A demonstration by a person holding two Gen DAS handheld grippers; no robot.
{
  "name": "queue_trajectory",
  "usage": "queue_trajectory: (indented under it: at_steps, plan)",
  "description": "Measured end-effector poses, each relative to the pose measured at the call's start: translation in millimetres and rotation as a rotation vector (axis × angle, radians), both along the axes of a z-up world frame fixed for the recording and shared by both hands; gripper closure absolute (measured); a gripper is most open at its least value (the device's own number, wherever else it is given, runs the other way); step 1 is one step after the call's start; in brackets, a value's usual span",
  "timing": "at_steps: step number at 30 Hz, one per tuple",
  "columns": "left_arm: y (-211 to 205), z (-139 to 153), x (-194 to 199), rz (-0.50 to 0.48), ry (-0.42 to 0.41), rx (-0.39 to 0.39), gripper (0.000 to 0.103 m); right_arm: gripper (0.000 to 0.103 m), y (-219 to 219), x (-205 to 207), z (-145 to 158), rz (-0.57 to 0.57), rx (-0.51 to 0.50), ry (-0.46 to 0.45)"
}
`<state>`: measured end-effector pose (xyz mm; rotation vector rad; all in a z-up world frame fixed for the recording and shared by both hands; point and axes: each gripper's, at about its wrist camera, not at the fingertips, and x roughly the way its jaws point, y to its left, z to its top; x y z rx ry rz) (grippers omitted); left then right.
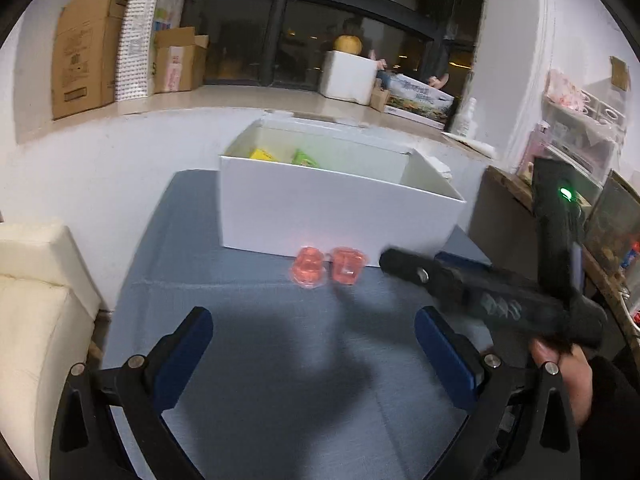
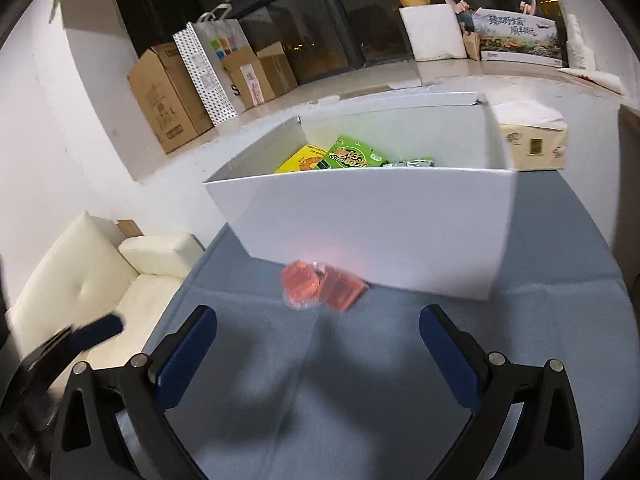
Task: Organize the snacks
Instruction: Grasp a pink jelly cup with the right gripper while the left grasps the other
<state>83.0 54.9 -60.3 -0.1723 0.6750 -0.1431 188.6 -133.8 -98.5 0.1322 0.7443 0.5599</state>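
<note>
Two pink jelly cups (image 1: 326,266) lie side by side on the blue tablecloth (image 1: 280,360), just in front of the white box (image 1: 336,216). They also show in the right wrist view (image 2: 320,286). The white box (image 2: 380,232) holds a yellow packet (image 2: 302,160) and a green packet (image 2: 354,156). My left gripper (image 1: 314,340) is open and empty, short of the cups. My right gripper (image 2: 318,340) is open and empty, also short of the cups. It shows from the side in the left wrist view (image 1: 408,266), to the right of the cups.
A cream sofa (image 2: 100,276) stands left of the table. A tissue box (image 2: 532,144) sits behind the white box. Cardboard boxes (image 2: 168,96) and a paper bag (image 2: 212,68) line the window ledge. Cluttered shelves (image 1: 580,152) stand at the right.
</note>
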Motion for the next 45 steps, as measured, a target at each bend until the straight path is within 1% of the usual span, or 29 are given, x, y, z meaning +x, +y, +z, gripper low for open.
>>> queue_trajectory:
  at_steps: [1, 2, 4, 7, 8, 15, 17, 18, 19, 21, 23, 27, 29, 32, 35, 37, 39, 42, 45]
  plan:
    - [2, 0, -1, -0.015, 0.0, -0.021, 0.0, 0.0, 4, 6, -2, -0.012, -0.017, 0.008]
    - [5, 0, -3, -0.014, -0.002, -0.023, 0.0, 0.0, 9, 14, -5, -0.026, -0.034, 0.016]
    - [8, -1, -6, 0.012, -0.002, 0.01, 0.0, 0.0, 18, 28, -9, -0.029, -0.04, 0.036]
    - [18, -2, -7, 0.023, 0.001, -0.022, 0.0, 0.0, 28, 41, -18, -0.031, -0.063, 0.081]
    - [21, -2, -9, 0.031, 0.0, -0.021, 0.0, 0.0, 33, 44, -21, -0.033, -0.084, 0.088]
    - [29, -5, -12, 0.039, 0.005, -0.03, 0.0, 0.0, 45, 54, -42, -0.036, -0.153, 0.123]
    - [32, -6, -12, 0.044, 0.011, -0.034, 0.0, 0.01, 46, 55, -48, -0.039, -0.177, 0.13]
    - [32, -7, -12, 0.047, 0.012, -0.035, 0.0, 0.031, 47, 55, -49, -0.039, -0.189, 0.136]
    - [33, -7, -12, 0.048, 0.013, -0.038, 0.0, 0.049, 47, 57, -52, -0.035, -0.197, 0.143]
    - [34, -8, -11, 0.054, 0.014, -0.041, 0.0, 0.052, 45, 57, -53, -0.035, -0.197, 0.136]
    - [34, -9, -11, 0.056, 0.016, -0.042, 0.0, 0.052, 41, 57, -55, -0.028, -0.167, 0.141]
    - [36, -11, -8, 0.063, 0.026, -0.039, 0.0, 0.053, 33, 55, -55, -0.024, -0.154, 0.143]
    - [35, -14, -3, 0.058, 0.037, -0.032, 0.0, 0.053, 27, 49, -51, -0.015, -0.131, 0.142]
    - [31, -18, 10, 0.041, 0.053, -0.018, 0.0, 0.053, 12, 31, -37, -0.001, -0.111, 0.1]
    - [21, -24, 31, 0.013, 0.07, -0.01, 0.0, 0.053, -6, 10, -21, -0.011, -0.088, 0.058]
    - [9, -29, 51, -0.014, 0.077, 0.013, 0.0, 0.053, -24, -5, -11, -0.027, -0.063, 0.031]
    - [-1, -34, 70, -0.019, 0.086, 0.04, 0.0, 0.053, -34, -15, -6, -0.048, -0.07, 0.005]
    - [-13, -44, 101, -0.042, 0.122, 0.042, 0.0, 0.053, -53, -24, -3, -0.057, -0.046, 0.013]
    - [-19, -55, 123, -0.039, 0.156, 0.057, 0.0, 0.053, -61, -28, -6, -0.058, -0.032, 0.025]
